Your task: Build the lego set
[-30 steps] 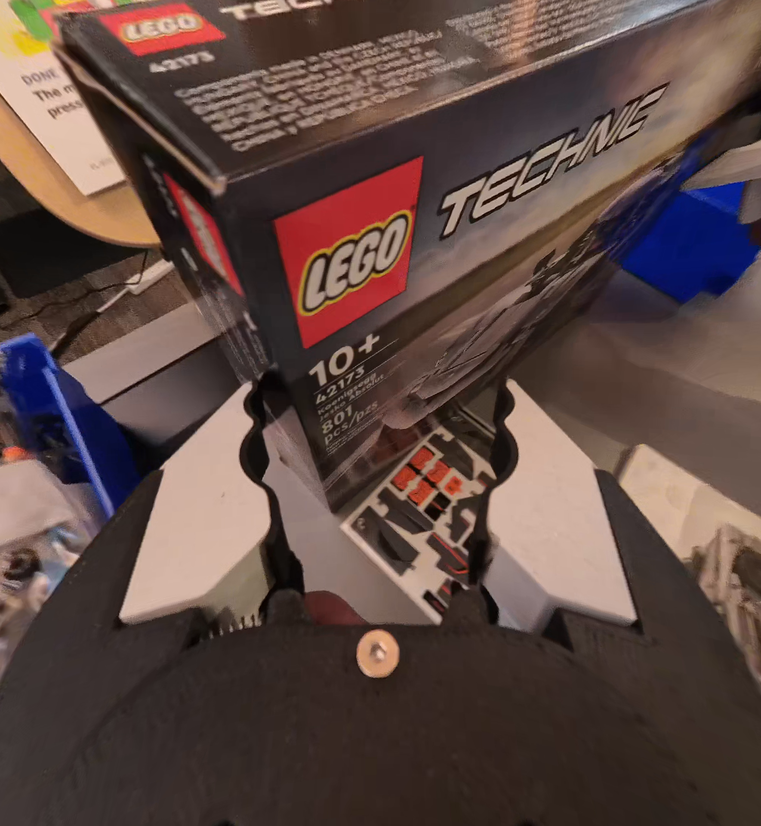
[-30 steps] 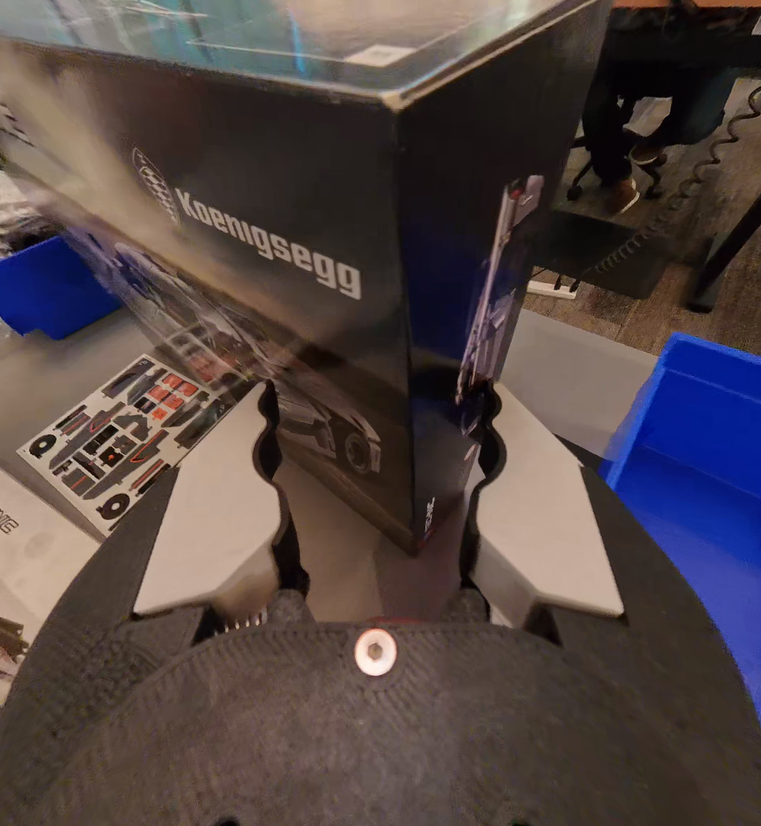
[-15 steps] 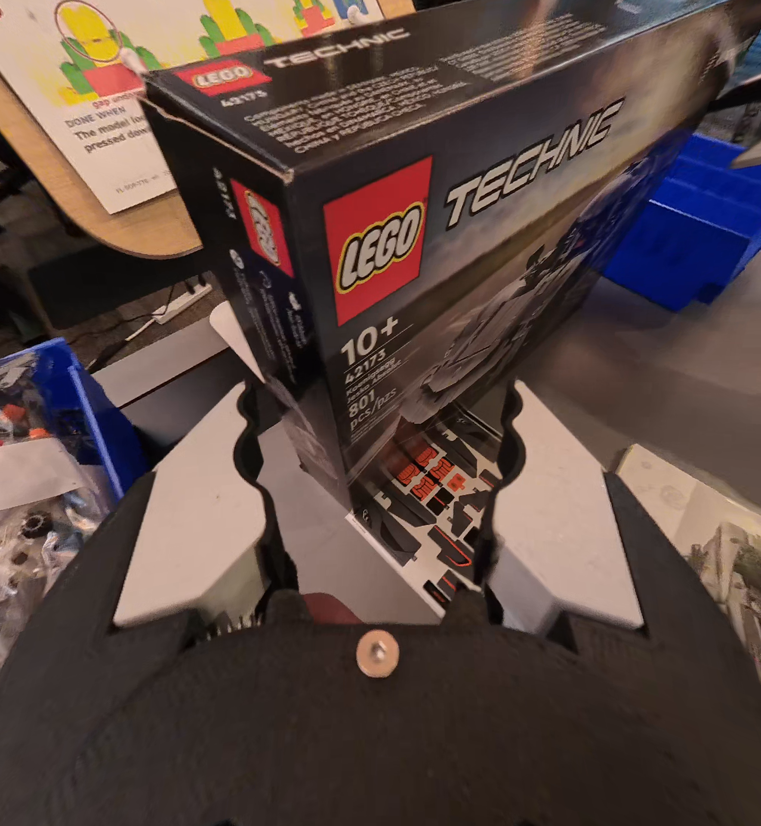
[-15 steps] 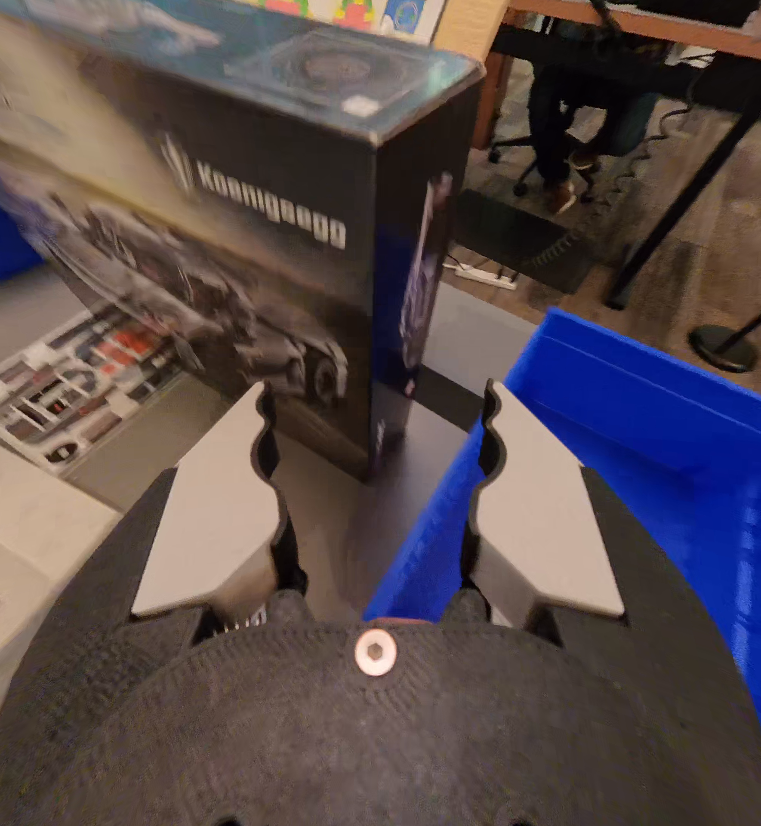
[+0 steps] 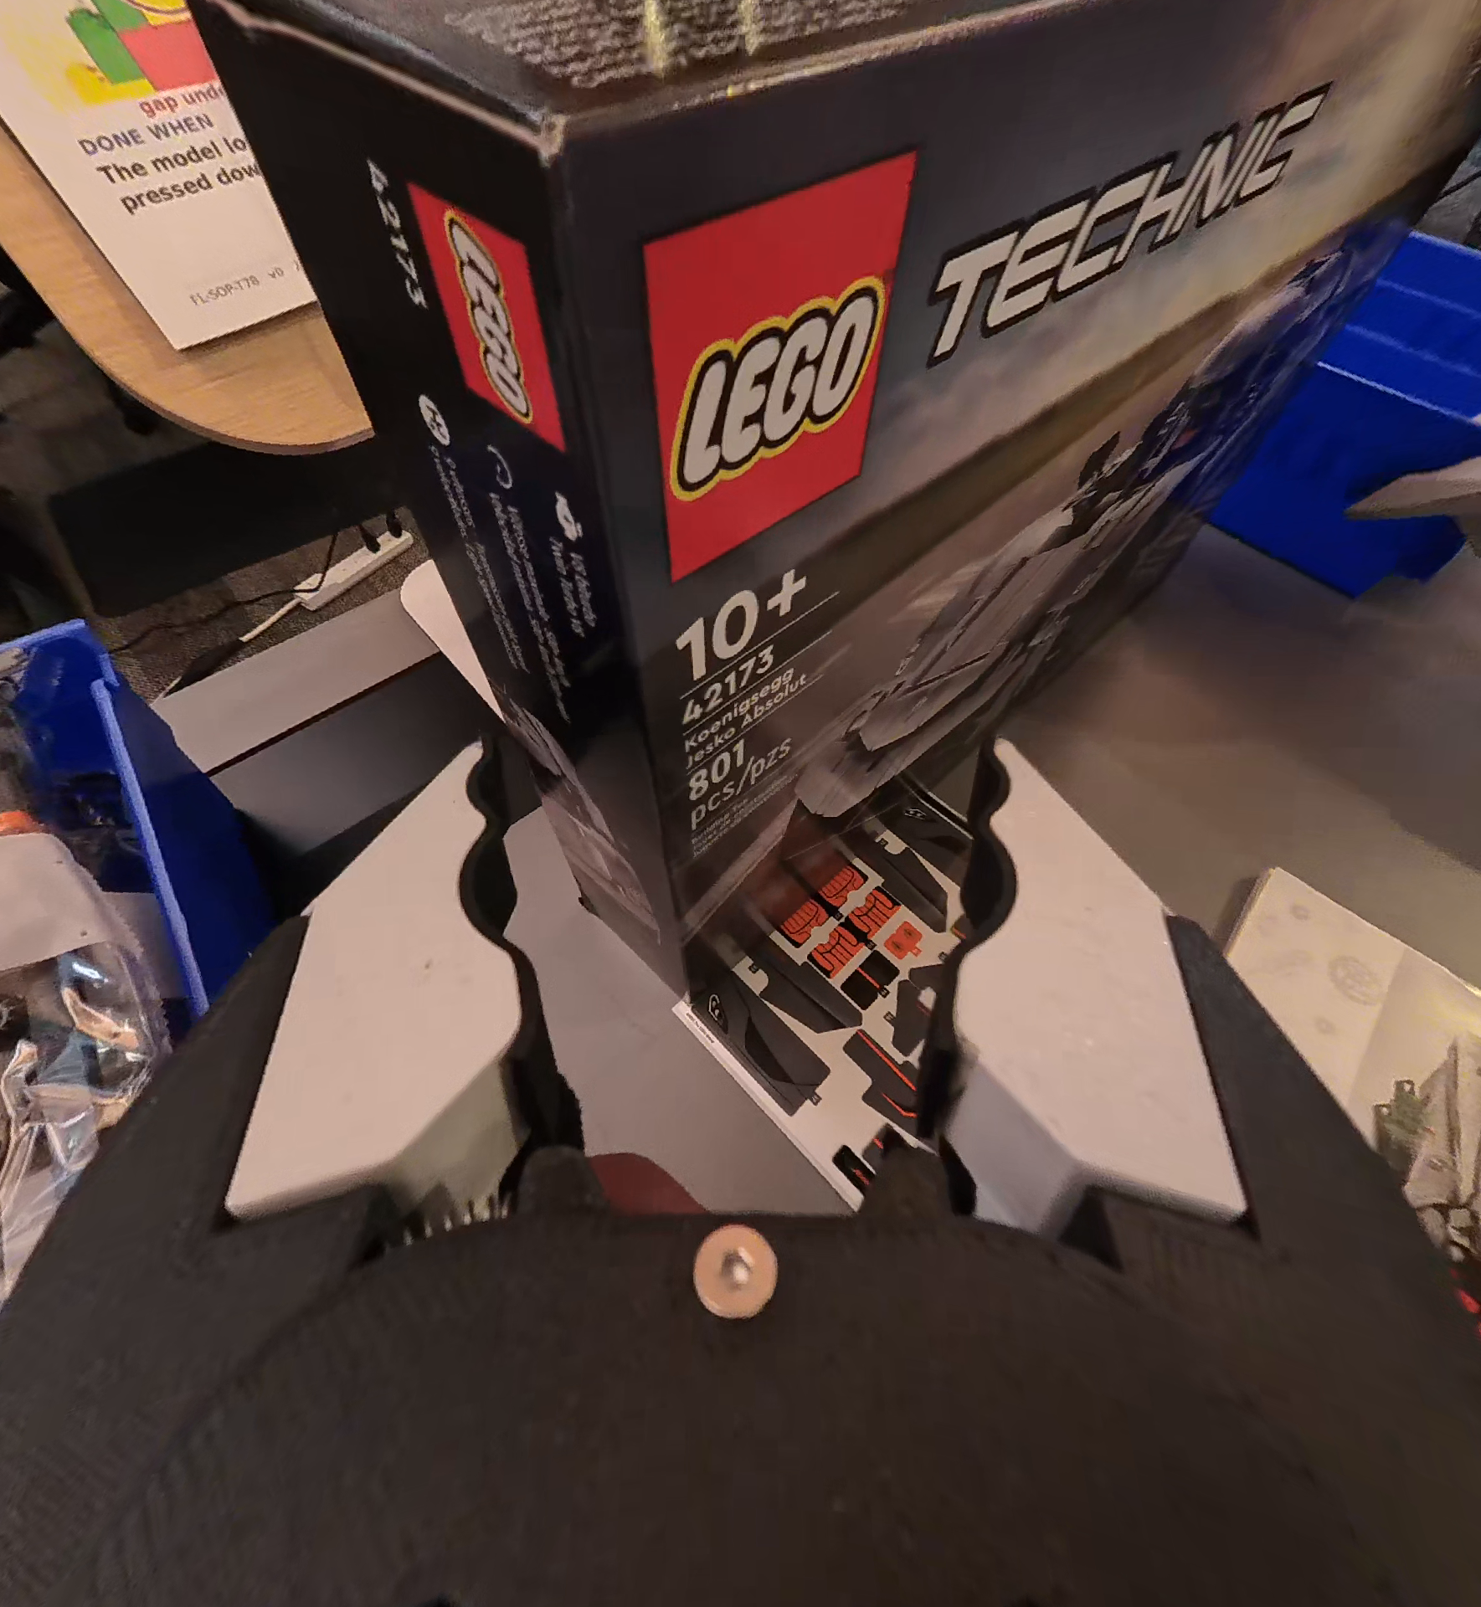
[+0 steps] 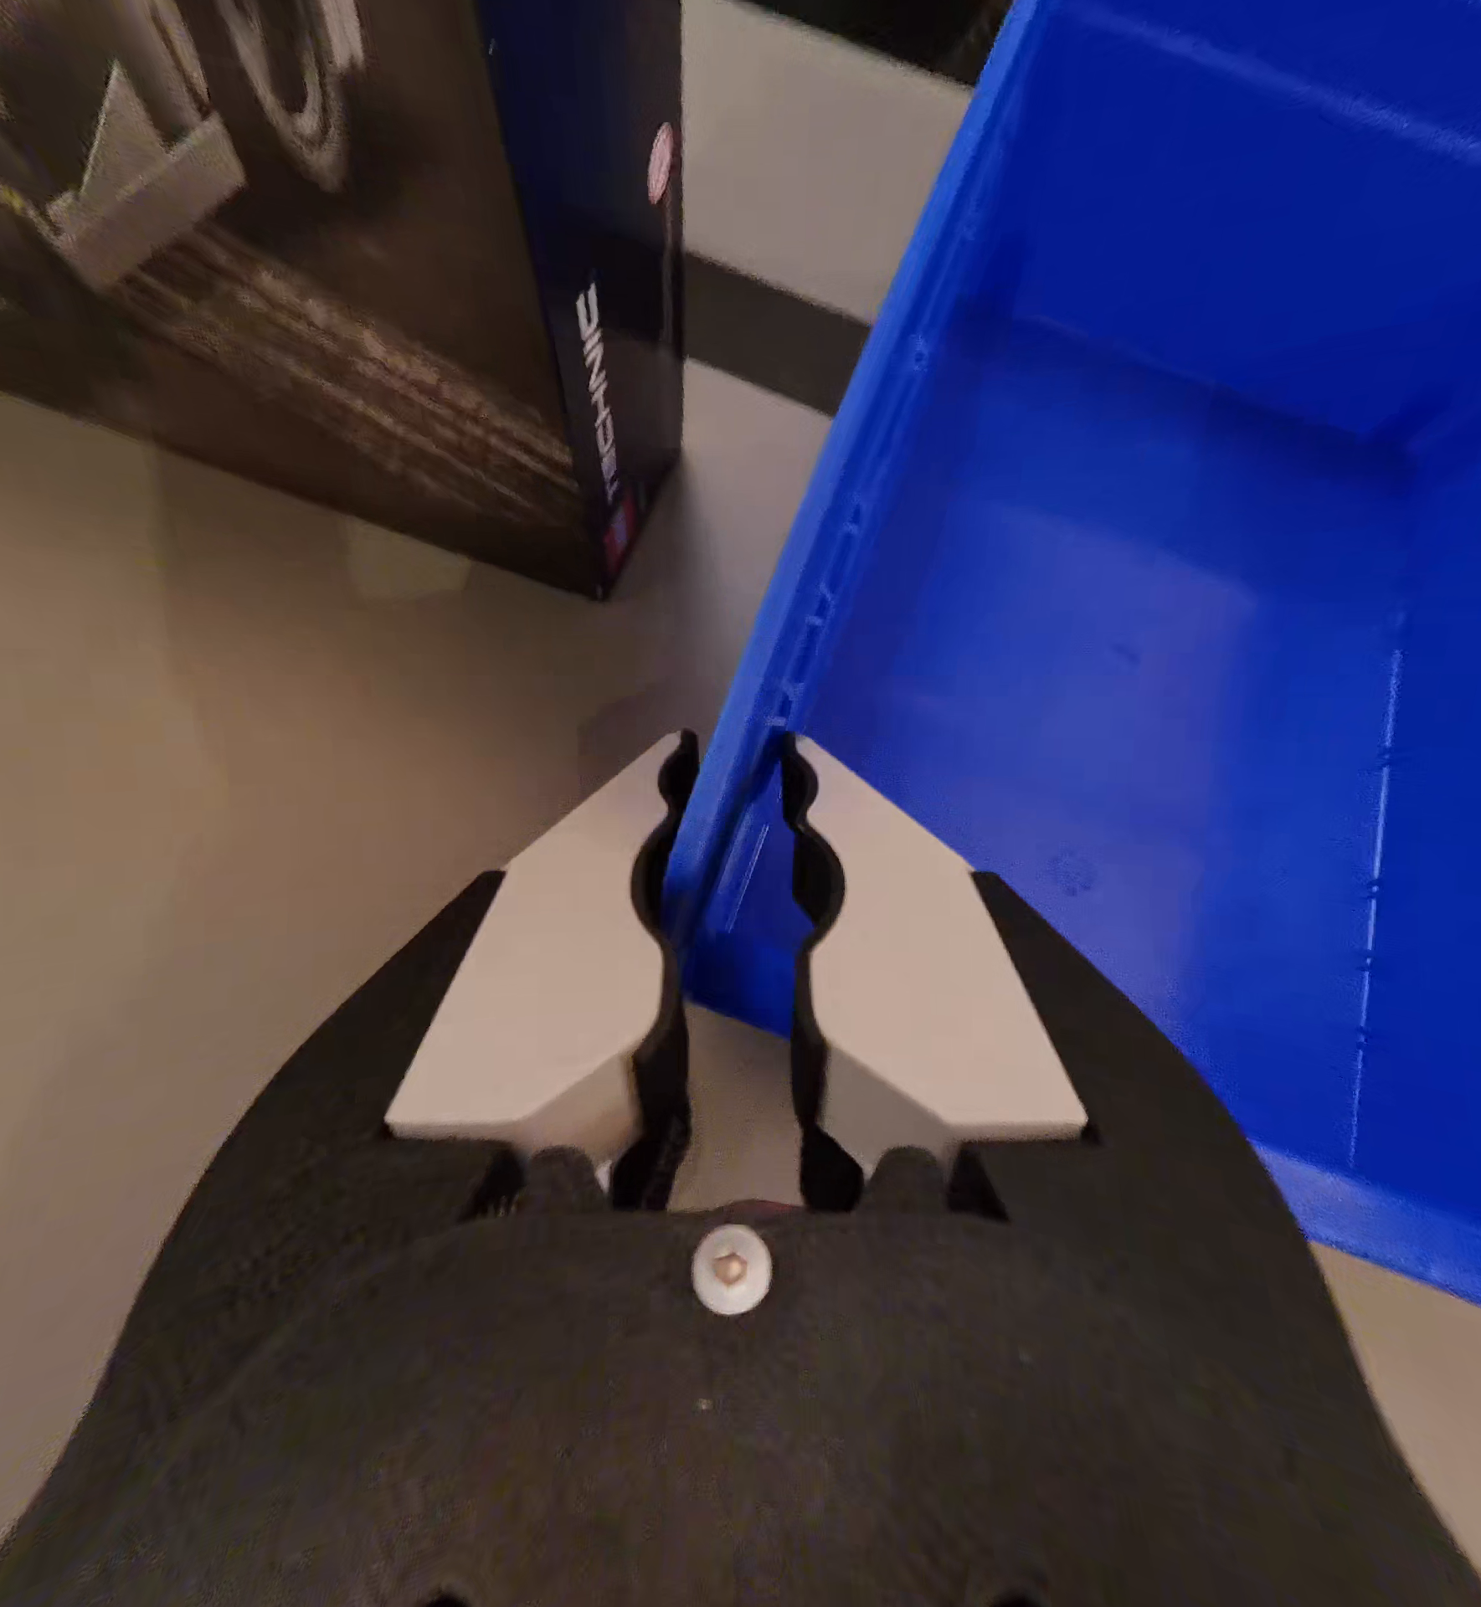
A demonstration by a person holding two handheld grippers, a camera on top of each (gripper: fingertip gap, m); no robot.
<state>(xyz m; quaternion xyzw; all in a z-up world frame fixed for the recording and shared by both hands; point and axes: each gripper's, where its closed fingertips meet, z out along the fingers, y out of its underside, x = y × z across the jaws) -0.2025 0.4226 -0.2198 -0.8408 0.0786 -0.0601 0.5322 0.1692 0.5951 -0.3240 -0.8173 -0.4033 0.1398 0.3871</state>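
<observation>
The black Lego box [image 5: 806,435] stands upright on the grey table, its near lower corner resting on a sticker sheet [image 5: 850,948]. My left gripper [image 5: 737,765] is open wide, and the box corner sits between its fingers without being clamped. My right gripper [image 6: 735,743] has its fingers drawn close on the side wall of an empty blue bin [image 6: 1154,609], near the bin's front corner, one finger outside and one inside. The box [image 6: 328,304] stands to the left of that bin. A fingertip of the right gripper [image 5: 1450,487] shows at the right edge of the left wrist view.
A blue bin [image 5: 136,783] holding bags of parts [image 5: 32,1043] is at the left. An instruction booklet [image 5: 1372,1043] lies at the right. The empty blue bin [image 5: 1372,391] is behind the box. A wooden table [image 5: 223,383] with a paper sheet stands beyond. The tips of one gripper are about 45 cm away from the tips of the other.
My right gripper left the box's end, swung right and down to the blue bin, and narrowed its fingers on the bin wall. My left gripper stayed open and moved closer to the box corner.
</observation>
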